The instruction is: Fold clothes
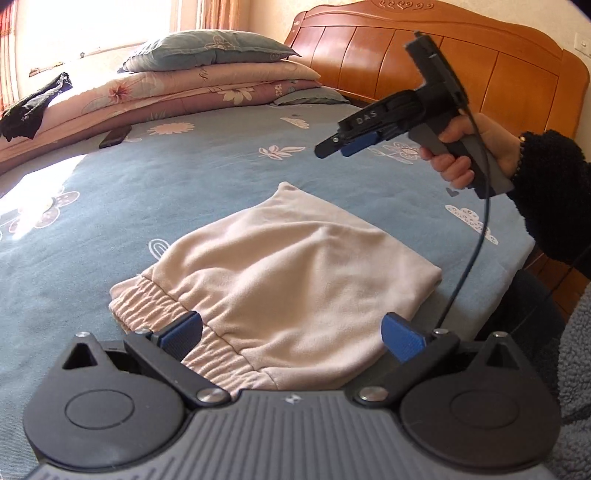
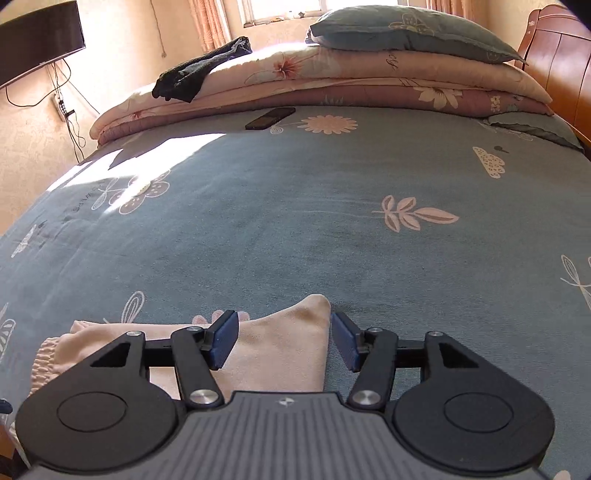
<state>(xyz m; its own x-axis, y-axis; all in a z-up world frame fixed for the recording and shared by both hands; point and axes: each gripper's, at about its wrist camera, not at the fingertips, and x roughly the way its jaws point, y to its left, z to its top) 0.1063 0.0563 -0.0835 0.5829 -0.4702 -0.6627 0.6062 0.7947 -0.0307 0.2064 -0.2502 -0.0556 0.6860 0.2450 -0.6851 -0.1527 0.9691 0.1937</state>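
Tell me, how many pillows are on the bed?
2 that I can see. One grey-blue pillow sits on top of the folded quilts. Another pillow peeks out beside the quilts, near the headboard. More may be hidden.

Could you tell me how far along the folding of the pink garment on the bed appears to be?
Mostly done: the pink garment lies folded compactly on the bed. Nothing is in hand: the left gripper and right gripper hang open above it. Perhaps only tidying remains.
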